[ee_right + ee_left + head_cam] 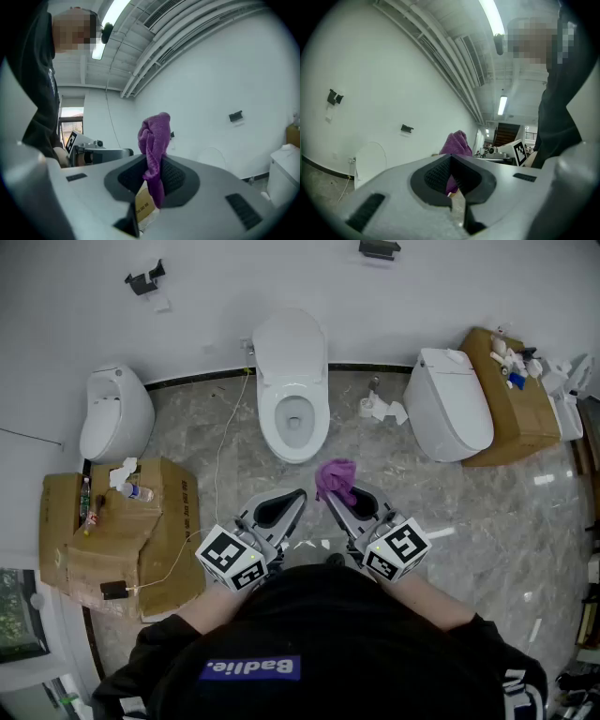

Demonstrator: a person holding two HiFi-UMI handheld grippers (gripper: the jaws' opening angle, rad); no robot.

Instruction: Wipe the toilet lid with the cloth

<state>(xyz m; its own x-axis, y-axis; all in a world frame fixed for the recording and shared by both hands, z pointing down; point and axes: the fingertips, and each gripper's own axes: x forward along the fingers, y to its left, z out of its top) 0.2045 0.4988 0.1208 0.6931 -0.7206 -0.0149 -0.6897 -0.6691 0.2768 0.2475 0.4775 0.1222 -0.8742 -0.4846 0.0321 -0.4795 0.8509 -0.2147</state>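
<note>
One crumpled, fuzzy purple cloth (154,133) in ribbed right tongs (151,159)

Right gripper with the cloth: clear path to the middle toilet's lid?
Probably yes. The right gripper is shut on the cloth, and only bare floor lies between it and the toilet. Its lid stands up behind the bowl.

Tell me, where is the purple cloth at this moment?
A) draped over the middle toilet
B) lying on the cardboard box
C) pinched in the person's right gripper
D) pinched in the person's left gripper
C: the right gripper view shows the purple cloth pinched between the jaws of the right gripper, while the left gripper is shut on nothing.
</note>
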